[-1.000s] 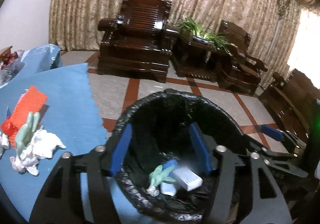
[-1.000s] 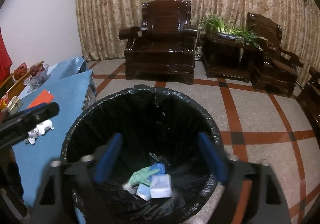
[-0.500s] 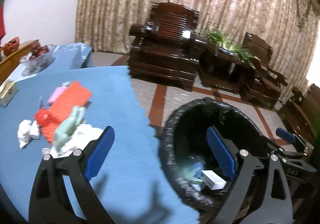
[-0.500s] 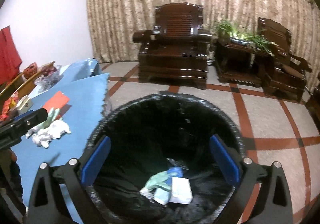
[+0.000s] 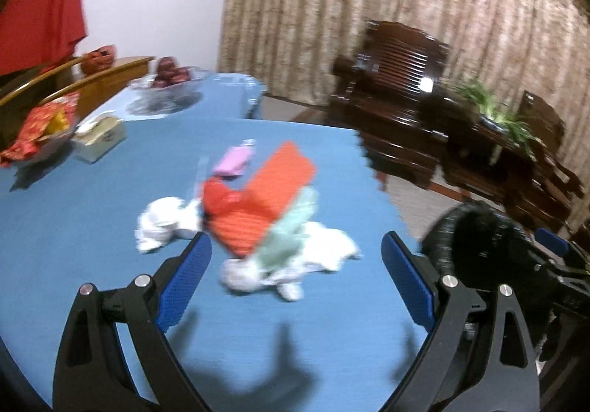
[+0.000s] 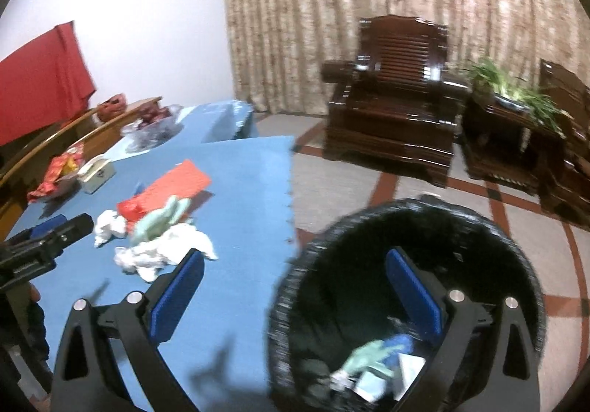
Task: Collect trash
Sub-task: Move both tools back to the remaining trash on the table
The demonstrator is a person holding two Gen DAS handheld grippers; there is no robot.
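Grippers, left [image 5: 295, 279] and right [image 6: 295, 297], spread empty, have swung from bin [image 6: 295, 286] toward table litter [image 5: 291, 250] ahead: next pickup.

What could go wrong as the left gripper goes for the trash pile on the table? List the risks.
1. The red packet, green wrapper and white tissues overlap, so the open left gripper may grab only one piece or drag the rest.
2. The pile lies near the table edge; a nudge could push tissue onto the floor rather than into the bin.
3. The cream box may get swept along.
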